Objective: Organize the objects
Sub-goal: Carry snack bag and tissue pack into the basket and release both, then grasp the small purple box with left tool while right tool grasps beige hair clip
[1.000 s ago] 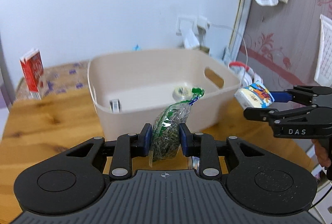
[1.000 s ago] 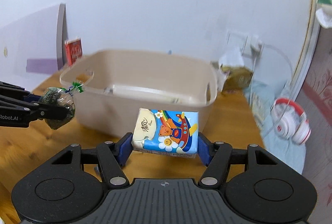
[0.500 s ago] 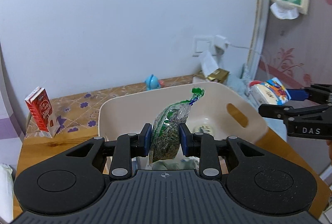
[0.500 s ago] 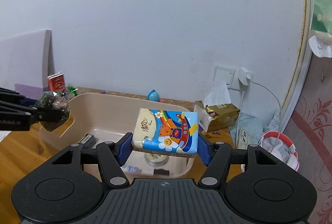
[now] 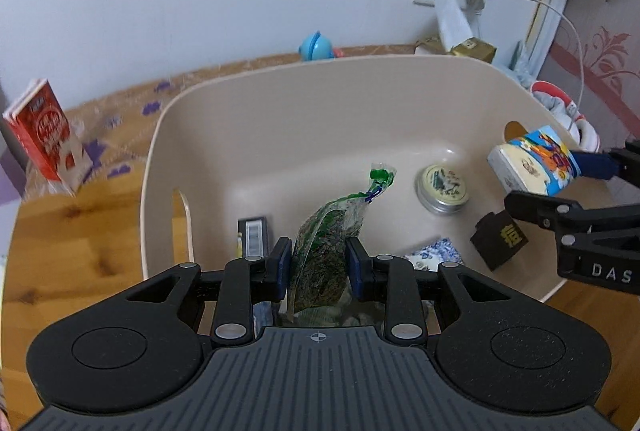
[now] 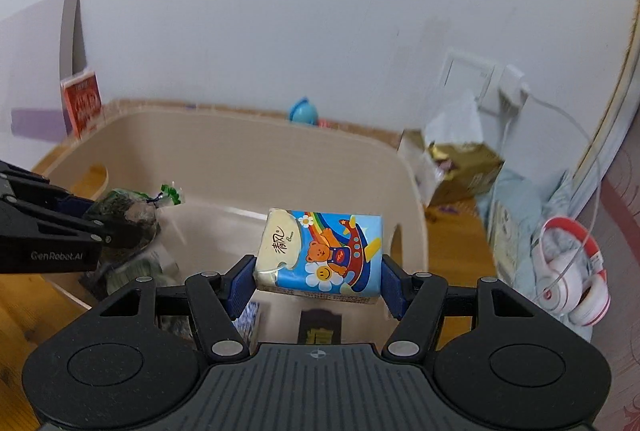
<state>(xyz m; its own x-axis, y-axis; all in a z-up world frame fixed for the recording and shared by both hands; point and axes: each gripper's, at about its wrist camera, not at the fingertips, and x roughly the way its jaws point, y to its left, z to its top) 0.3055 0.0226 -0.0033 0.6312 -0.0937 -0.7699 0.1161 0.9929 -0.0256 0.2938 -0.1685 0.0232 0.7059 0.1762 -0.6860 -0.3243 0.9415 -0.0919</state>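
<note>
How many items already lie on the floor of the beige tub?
4 visible: a round tin at right, a dark box by the right wall, a blue-patterned packet near the front, and a labelled box at left. Others may hide behind the tools.

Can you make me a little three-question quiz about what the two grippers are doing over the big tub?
1. True or false: the left gripper is shut on a bag of dried greens.
2. What does the right gripper hold? A) a red carton B) a cartoon tissue pack C) headphones
3. Fill in: the round tin lies inside the beige ____.

Key:
1. True
2. B
3. tub
</note>
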